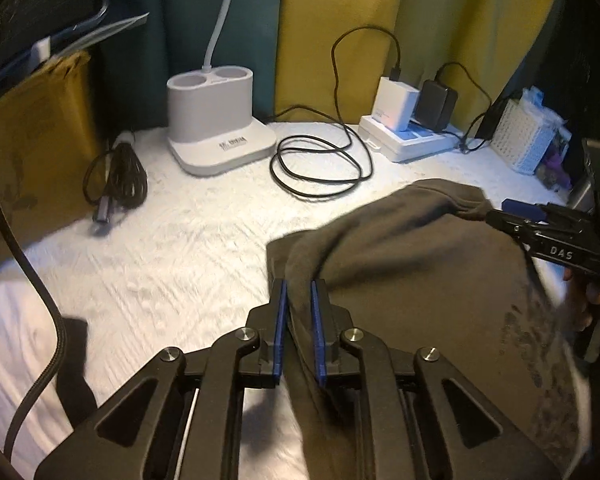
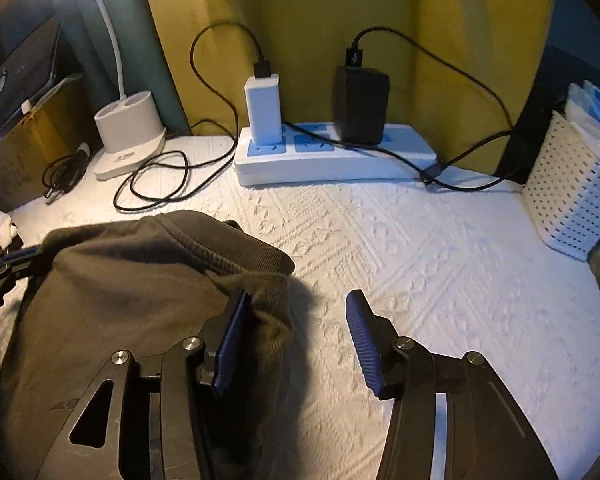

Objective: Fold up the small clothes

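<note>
The dark grey garment point(image 1: 412, 248) lies bunched on the white quilted bed cover point(image 1: 172, 240), near the power strip point(image 2: 332, 156). The left gripper point(image 1: 299, 300) is clenched on a gathered fold of its edge. The right gripper point(image 2: 296, 320) is spread wide, its left finger against the cloth, grasping nothing. To fold cleanly, the right should pinch the matching corner, then both draw the cloth taut.
</note>
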A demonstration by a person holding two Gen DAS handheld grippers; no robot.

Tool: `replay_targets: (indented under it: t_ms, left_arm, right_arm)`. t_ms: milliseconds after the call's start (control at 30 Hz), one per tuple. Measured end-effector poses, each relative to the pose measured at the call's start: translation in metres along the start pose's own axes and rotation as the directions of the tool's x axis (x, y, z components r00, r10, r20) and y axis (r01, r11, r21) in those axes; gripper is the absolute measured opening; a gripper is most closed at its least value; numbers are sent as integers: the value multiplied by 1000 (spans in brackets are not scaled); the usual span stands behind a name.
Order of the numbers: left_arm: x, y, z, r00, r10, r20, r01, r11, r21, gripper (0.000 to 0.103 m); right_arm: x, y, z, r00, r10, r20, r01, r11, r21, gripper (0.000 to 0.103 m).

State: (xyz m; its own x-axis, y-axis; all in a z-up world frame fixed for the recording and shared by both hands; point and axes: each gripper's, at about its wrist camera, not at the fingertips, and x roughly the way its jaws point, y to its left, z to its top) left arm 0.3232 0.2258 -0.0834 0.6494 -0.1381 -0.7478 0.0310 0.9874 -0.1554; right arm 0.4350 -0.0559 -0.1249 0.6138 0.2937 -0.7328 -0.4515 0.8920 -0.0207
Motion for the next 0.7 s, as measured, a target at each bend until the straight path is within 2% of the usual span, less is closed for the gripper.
replay_targets:
  t_ms: [33,67,100,300,433,567,700]
  left_arm:
    - [-3,0,-1,1000,-16,-5,16,1000,-12,25]
    - [-6,-1,-3,1000,-23,-3,23,1000,-19,49]
    - [-9,-2,-5,1000,-29,4,29,999,-25,66]
    - [-14,-21,-24,998,-55,-24,56,998,8,67]
    - [-5,-23,-39,998,-11,-61,13,1000,27,67]
    - [-6,-21,-48,998,29,-50,-26,998,54,66]
    - [-9,-21,-51,998,39,-44,-37,998,52,64]
  right_arm:
    - [-3,1,-1,1000,1,4,-1,1000,5,52]
    - [-7,0,-2,1000,3,7,-3,1000,10,52]
    - [-11,-1,-3,1000,7,7,-7,1000,17,52]
    - [-24,4,-16,999,40,-24,-39,999,34,52]
    - [-23,9,-26,999,31,-43,-30,999,23,52]
    - [-21,7,-34,998,27,-50,-25,999,32,52]
    - [-24,6,-38,999,12,-45,-11,999,30,53]
